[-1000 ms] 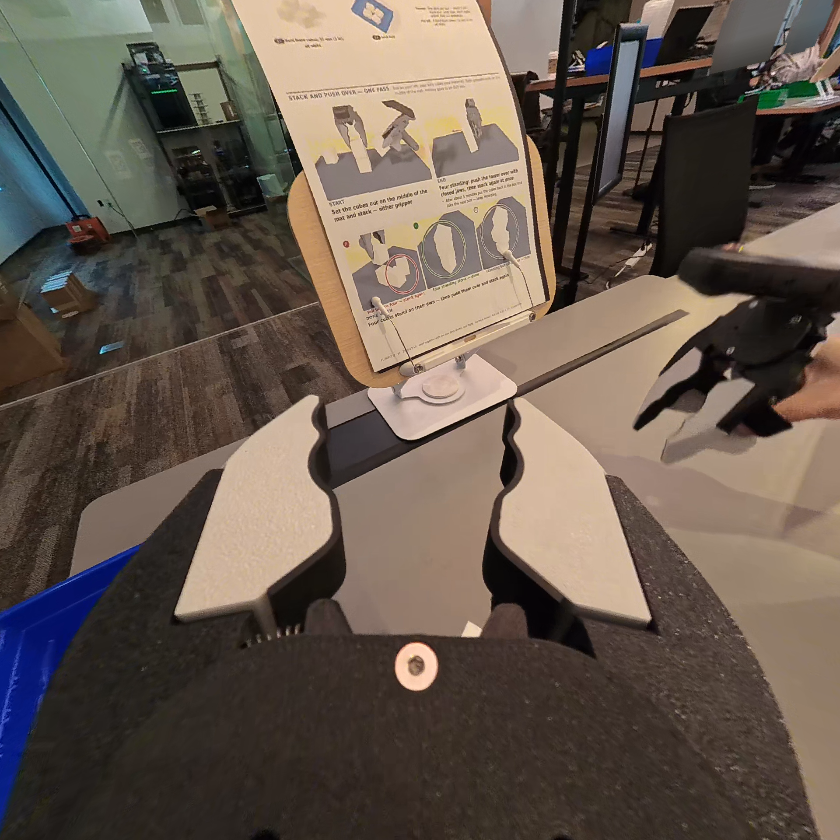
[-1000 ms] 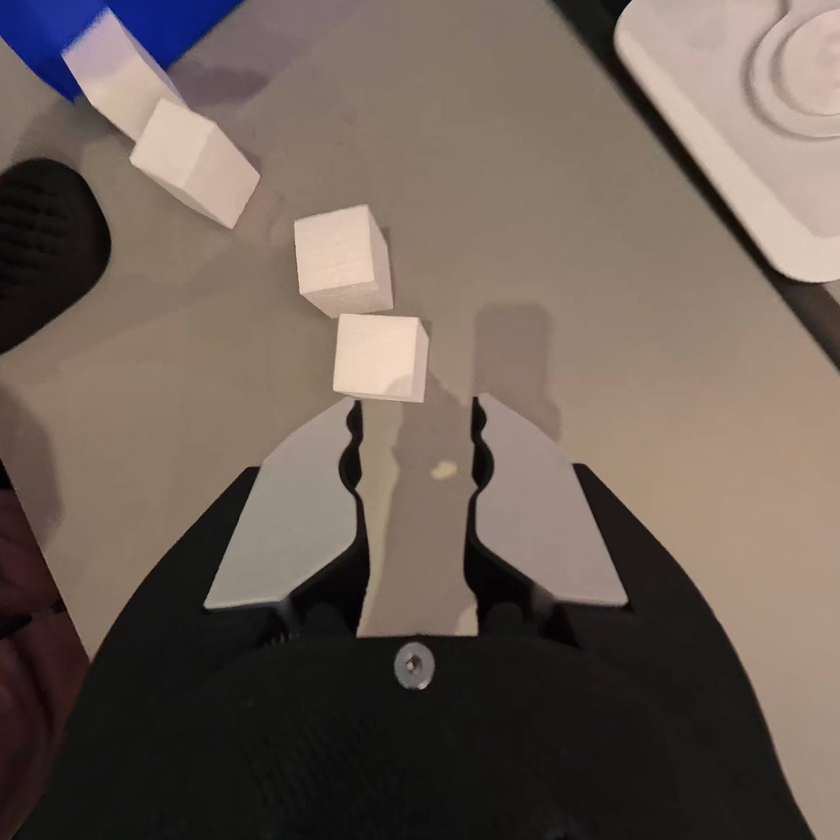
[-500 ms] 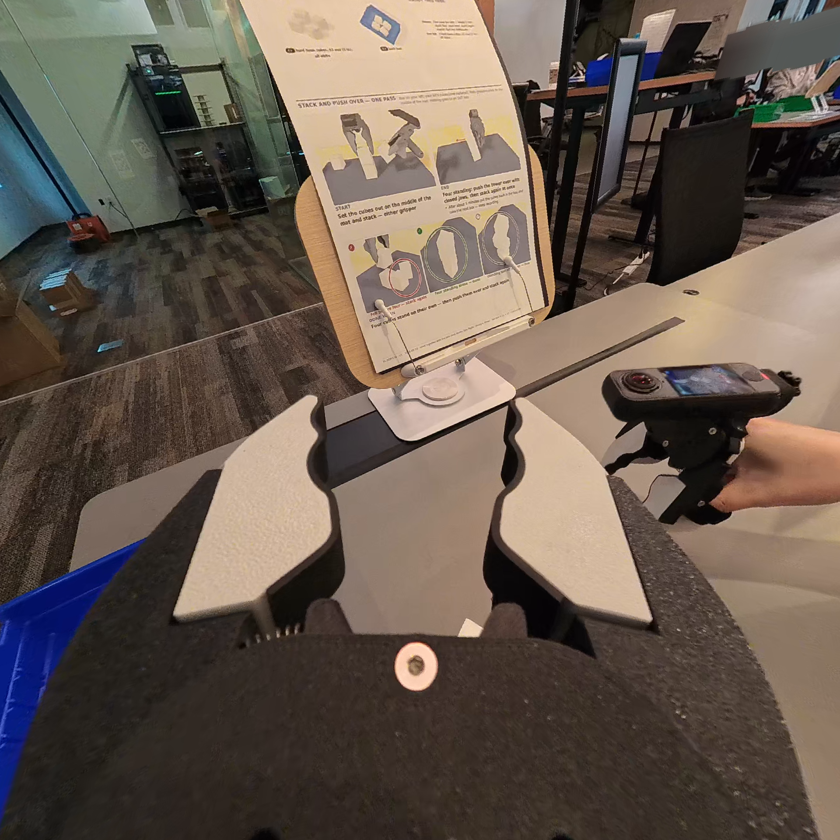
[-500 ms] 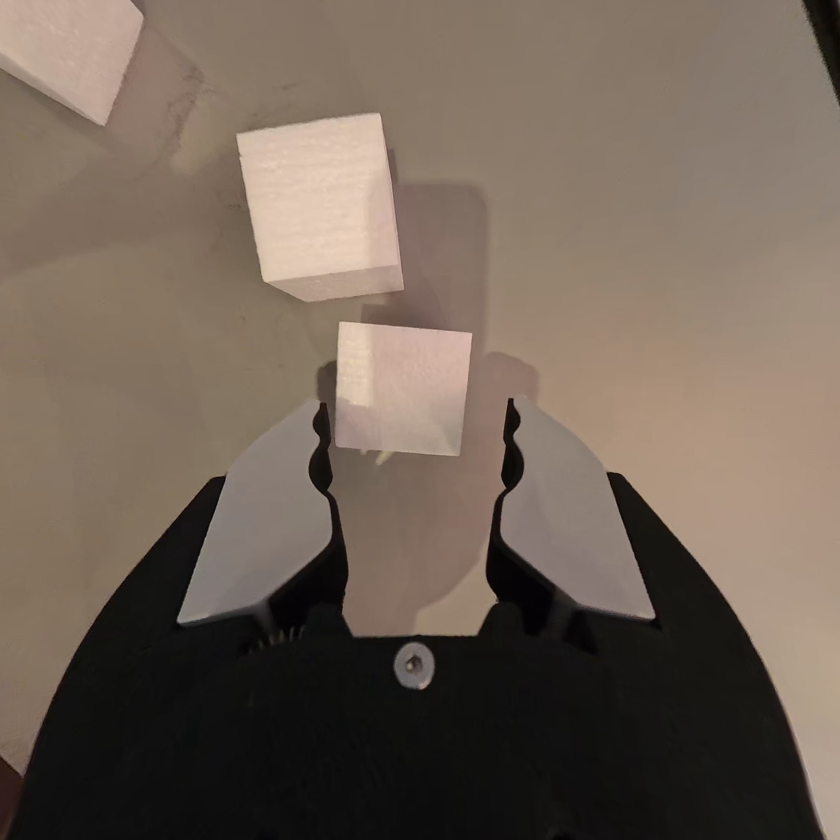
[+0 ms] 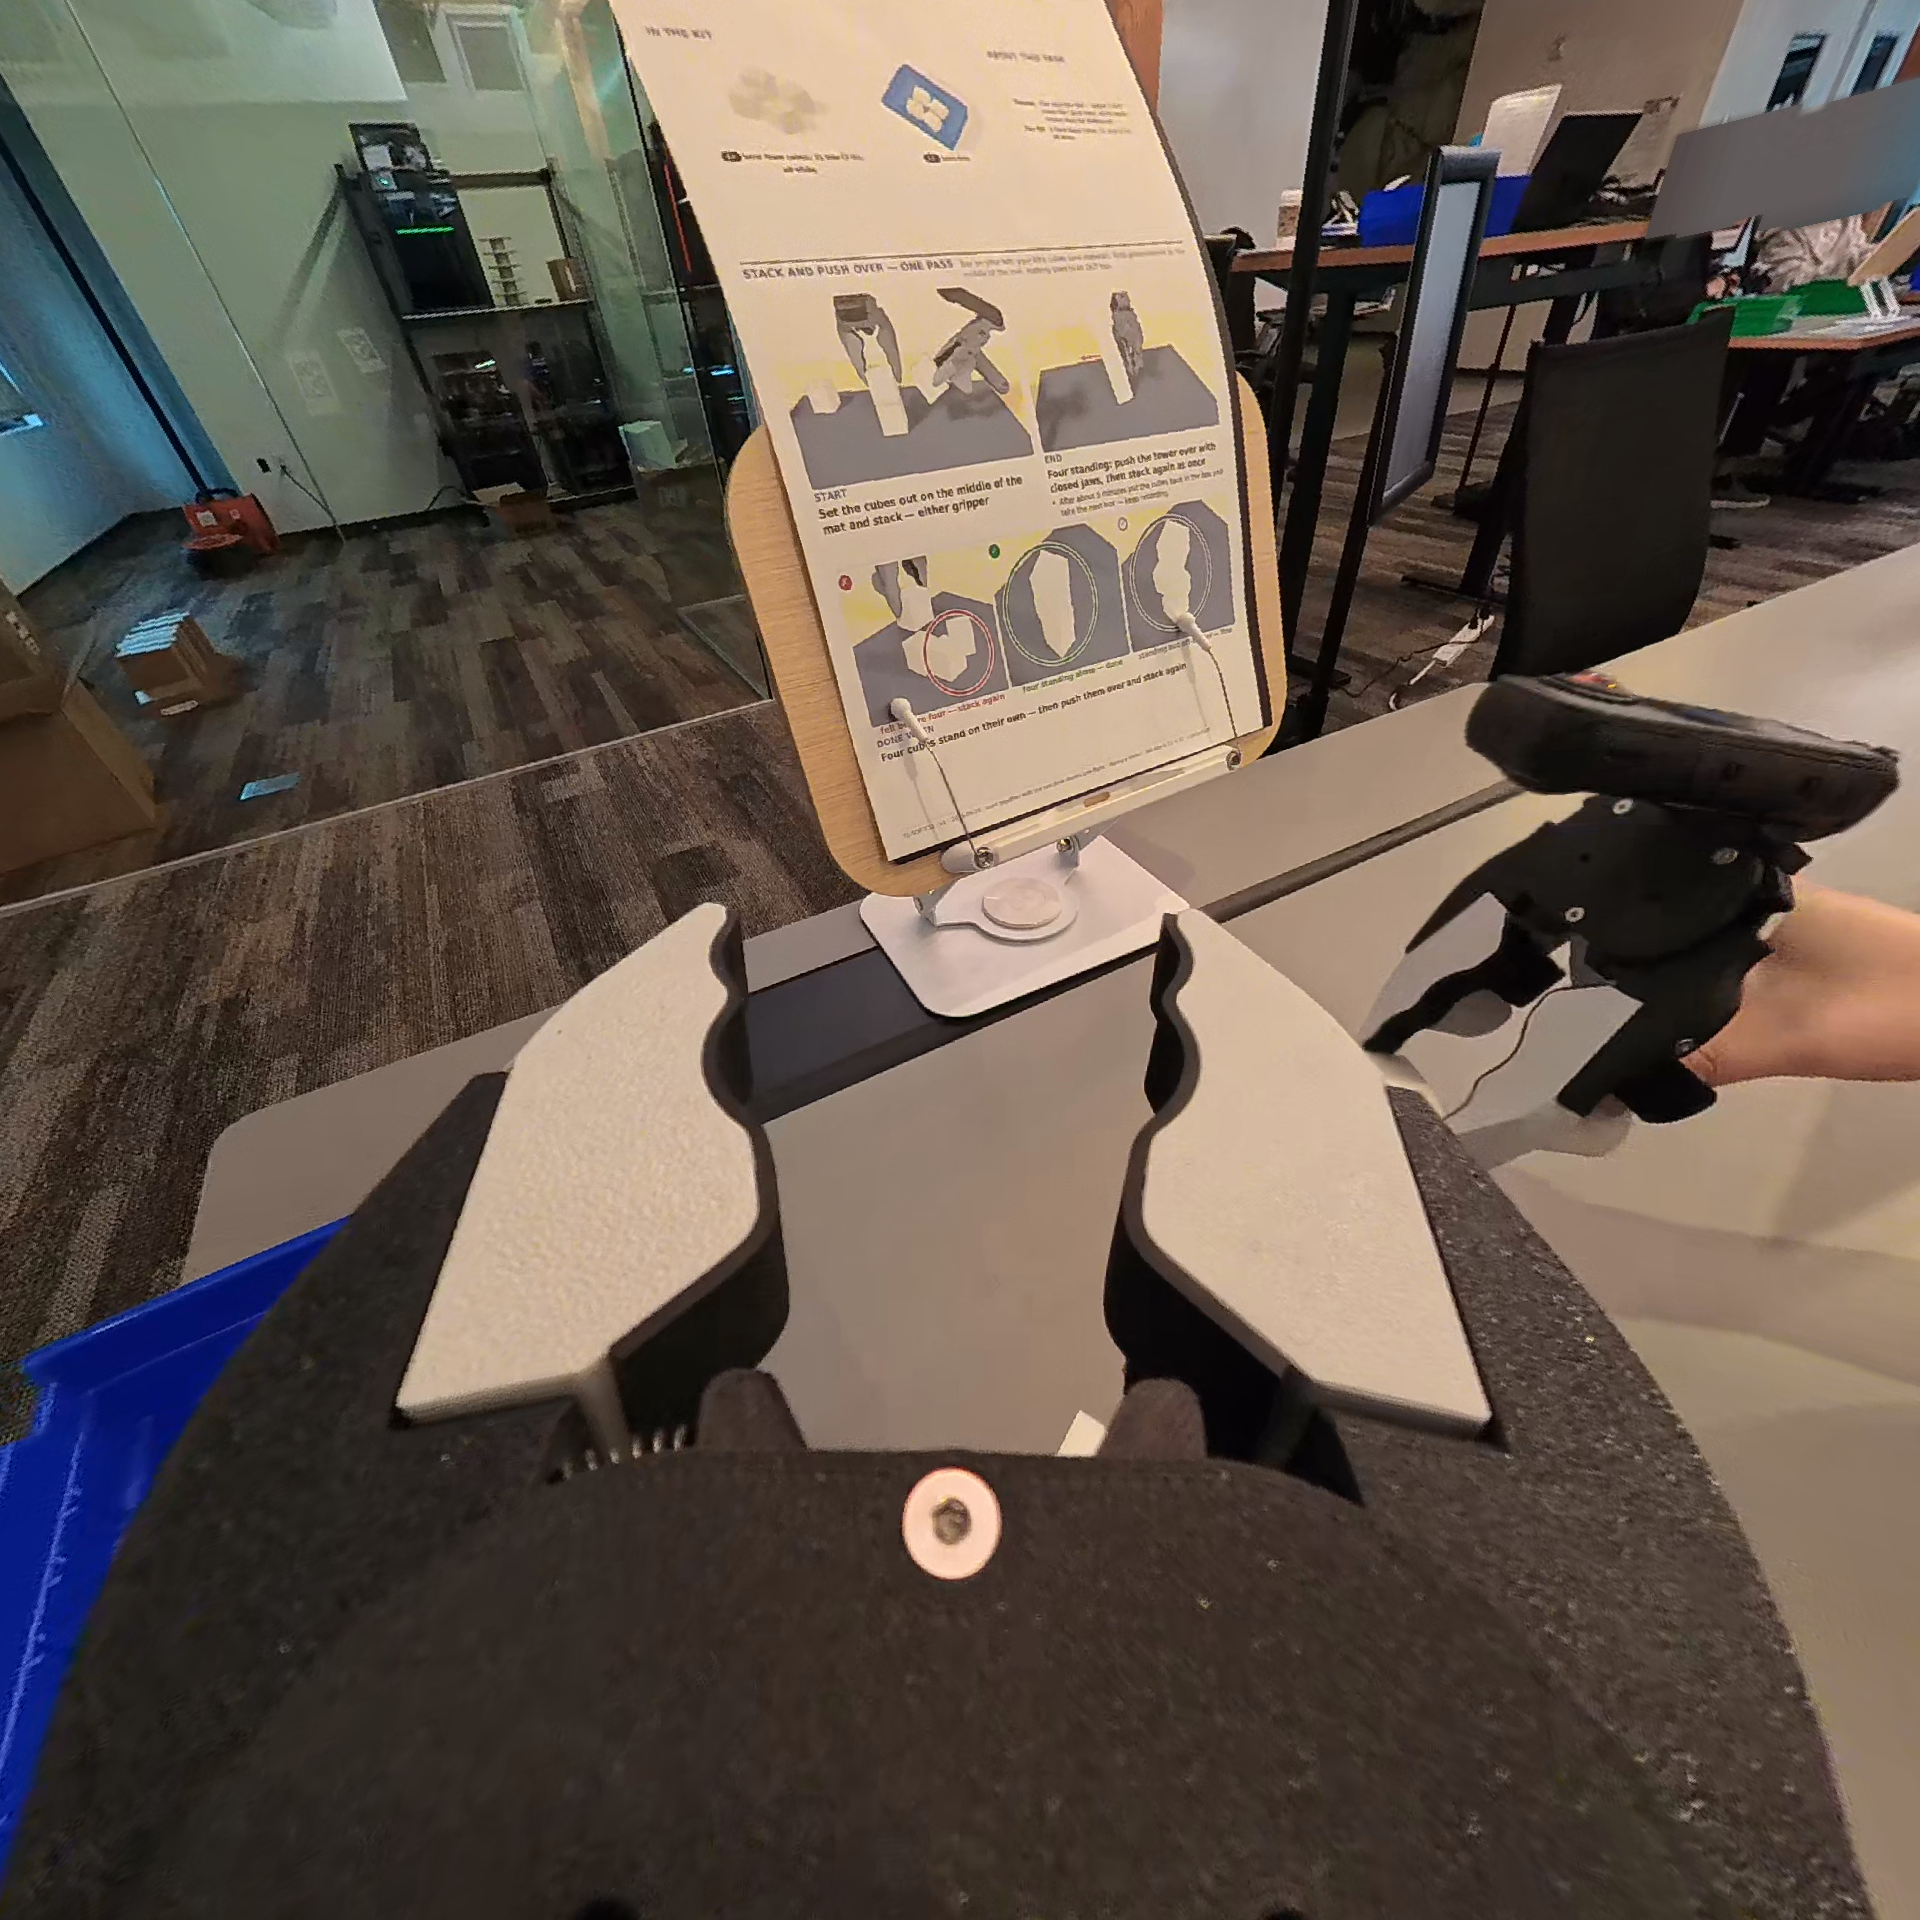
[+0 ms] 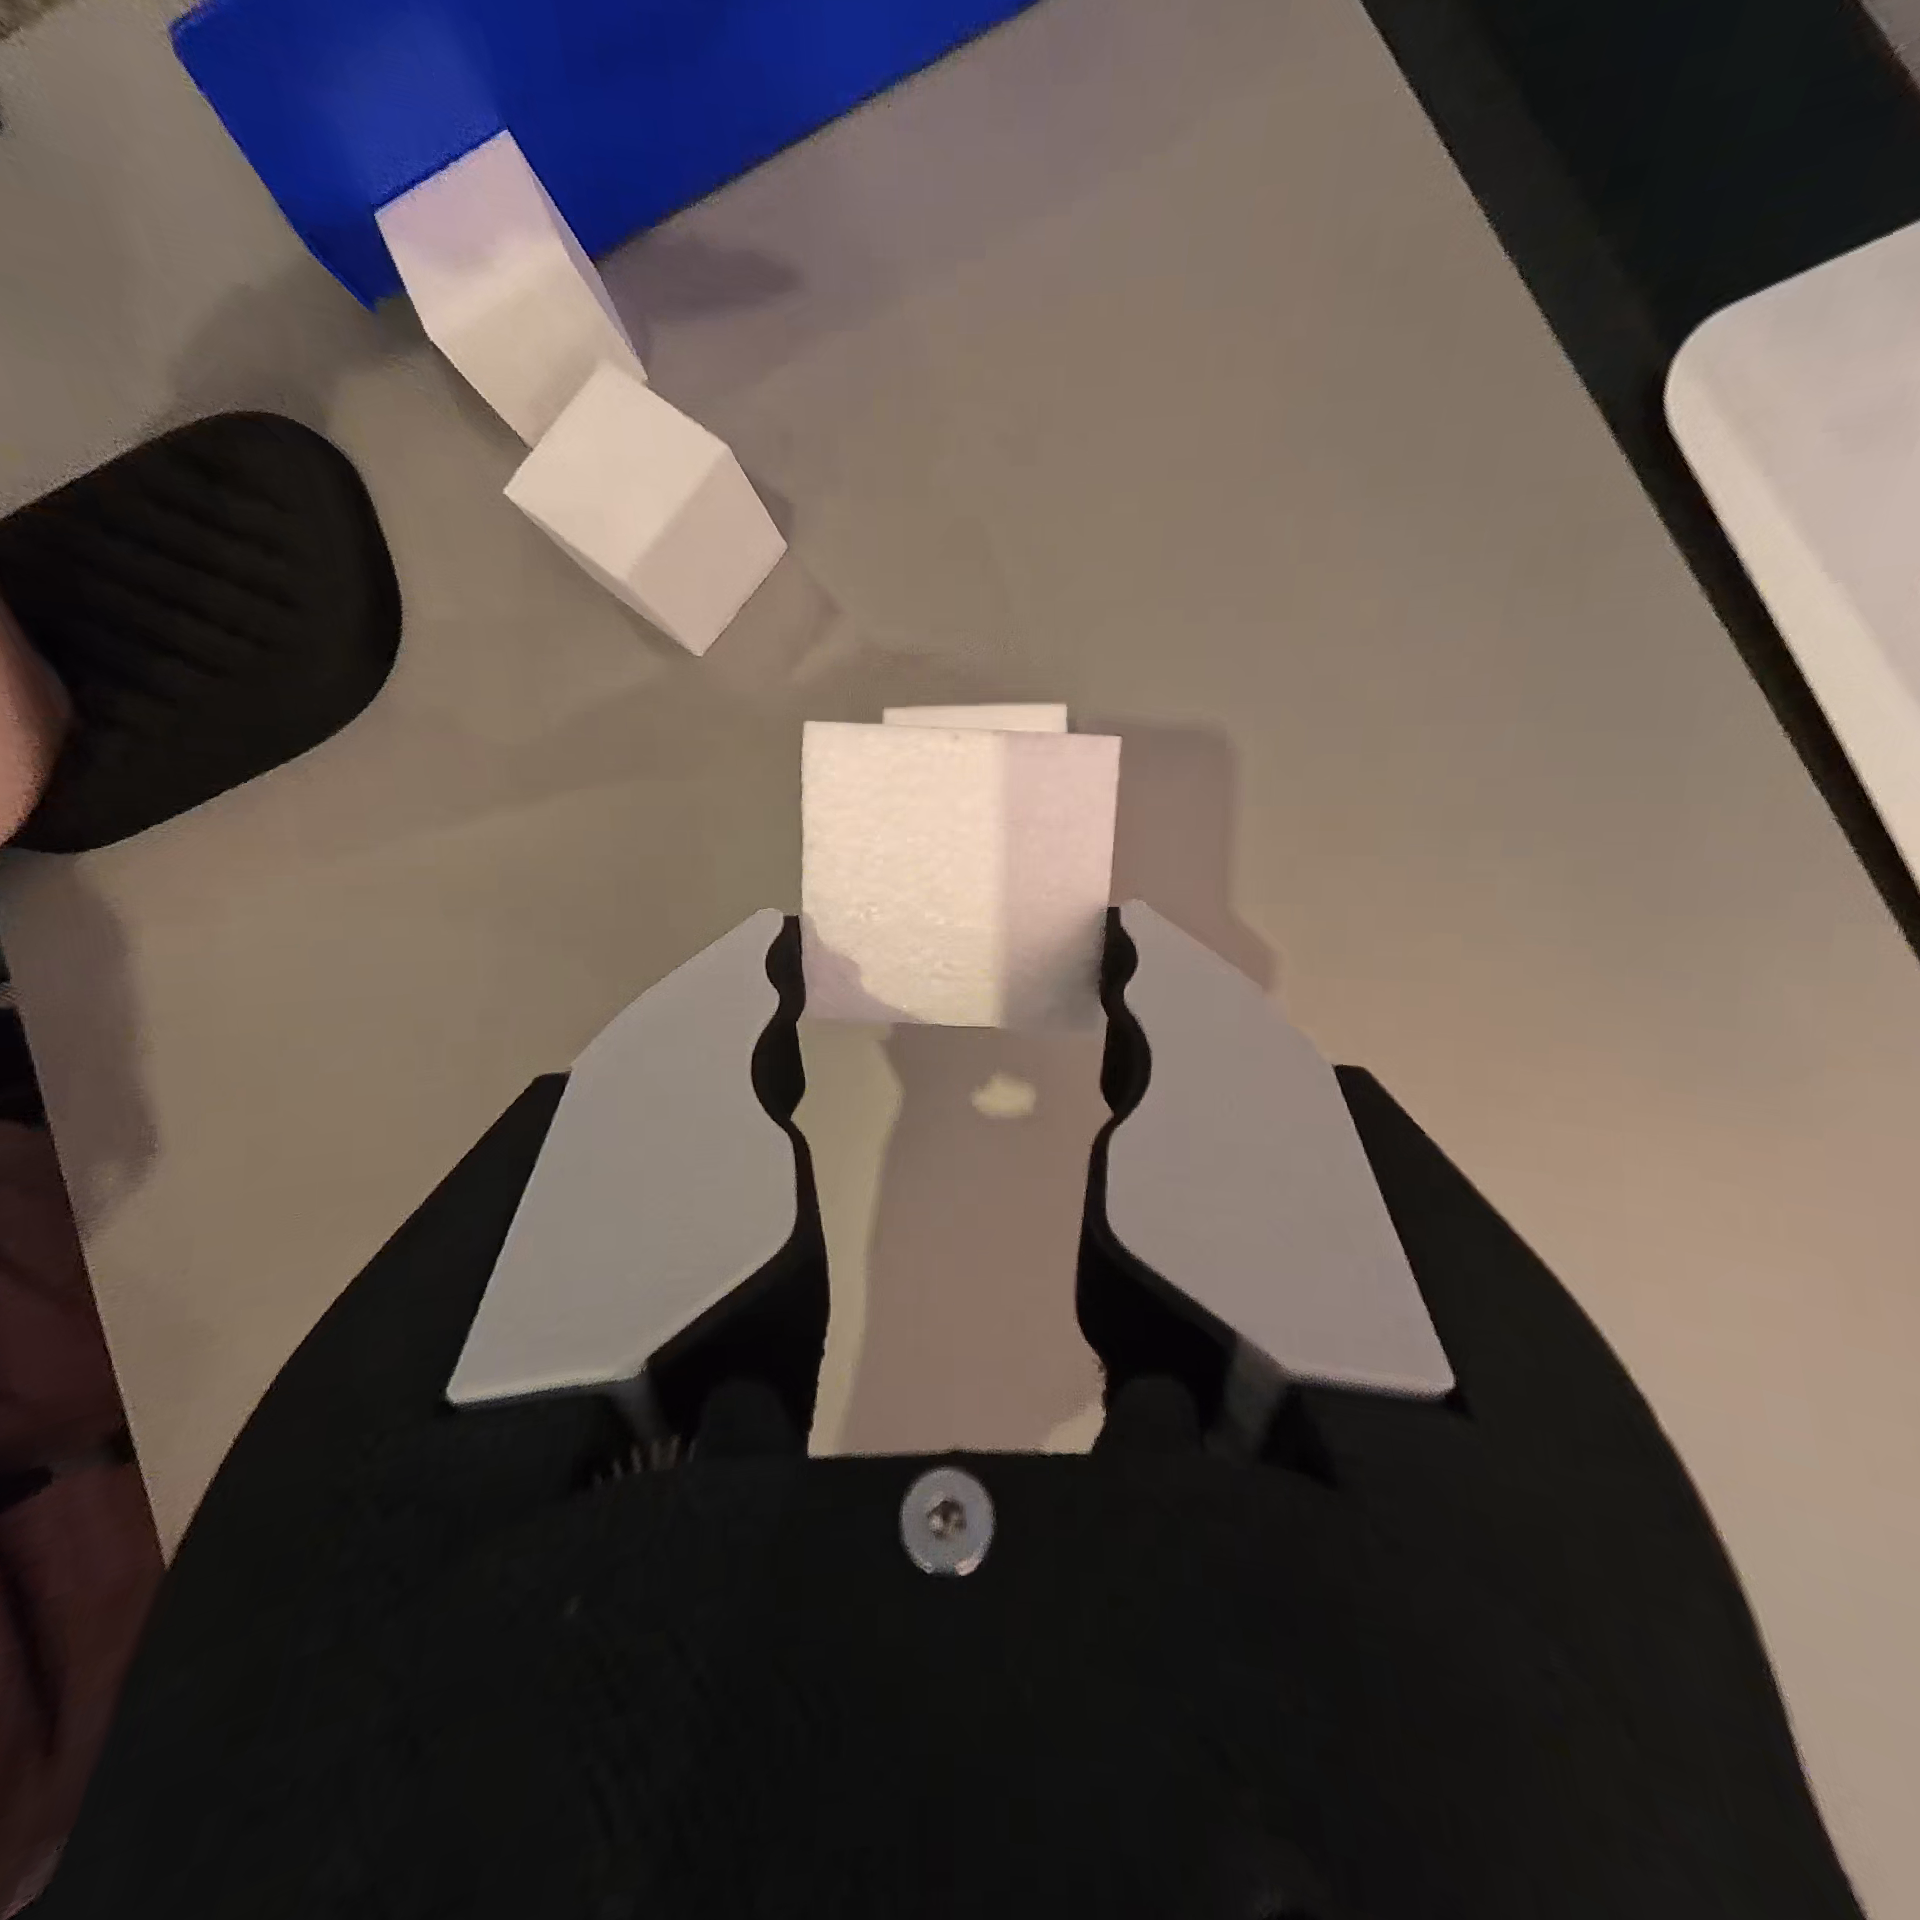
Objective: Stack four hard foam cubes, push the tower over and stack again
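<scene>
Four white foam cubes: one (image 6: pixel 951 883) pinched between right gripper (image 6: pixel 951 961) fingertips, above another (image 6: pixel 977 717). Two (image 6: pixel 644 509) (image 6: pixel 499 281) lie near the blue bin (image 6: pixel 582 114). Left gripper (image 5: pixel 948 997) spread, empty.

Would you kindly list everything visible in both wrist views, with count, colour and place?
Foam cubes: four, white; held cube between the right gripper's fingertips, hiding most of a second cube; a third cube and a fourth cube lie farther left.
Bin: one, blue, table's far left.
Instruction sheet: one, white, on a wooden board.
Stand base: one, white, on the dark strip.
Table: one, grey.
Office chair: one, black, background.
Left gripper: open, empty.
Right gripper: shut on the held cube.
Hand: one, holding the right gripper.
</scene>
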{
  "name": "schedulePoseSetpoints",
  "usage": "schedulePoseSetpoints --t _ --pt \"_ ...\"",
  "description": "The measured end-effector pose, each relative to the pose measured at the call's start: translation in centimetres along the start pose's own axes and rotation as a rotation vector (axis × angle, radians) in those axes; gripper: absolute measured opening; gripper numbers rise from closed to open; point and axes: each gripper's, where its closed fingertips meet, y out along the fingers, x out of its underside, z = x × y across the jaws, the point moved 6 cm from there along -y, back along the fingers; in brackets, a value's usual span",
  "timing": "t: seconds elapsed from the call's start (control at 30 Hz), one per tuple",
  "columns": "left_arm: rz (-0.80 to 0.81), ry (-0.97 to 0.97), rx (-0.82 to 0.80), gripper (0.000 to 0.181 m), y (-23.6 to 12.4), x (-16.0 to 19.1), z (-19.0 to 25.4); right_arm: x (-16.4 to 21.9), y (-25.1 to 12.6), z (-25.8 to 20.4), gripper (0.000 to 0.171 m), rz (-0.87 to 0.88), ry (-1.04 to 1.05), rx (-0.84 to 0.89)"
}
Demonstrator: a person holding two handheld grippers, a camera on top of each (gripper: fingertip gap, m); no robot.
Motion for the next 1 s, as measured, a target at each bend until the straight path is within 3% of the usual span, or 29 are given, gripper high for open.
schedulePoseSetpoints --t 0.3,0.73,0.8,1.0 --pt "-0.002 -0.01 -0.003 0.075 -0.4 0.1 -0.6 -1.6 3.3 -0.7 0.056 -0.225 -0.103 0.08" --pt "0.0 -0.014 0.063 0.075 -0.1 -0.1 0.6 -1.9 4.3 -0.6 0.057 -0.228 -0.063 0.073" --pt "0.006 -0.023 0.072 0.076 -0.1 -0.2 0.7 -2.0 3.9 -0.5 0.067 -0.217 -0.073 0.106" --pt "0.021 -0.008 0.142 0.077 0.0 -0.5 2.1 -1.6 -1.9 -1.9 0.067 -0.029 -0.135 0.074"
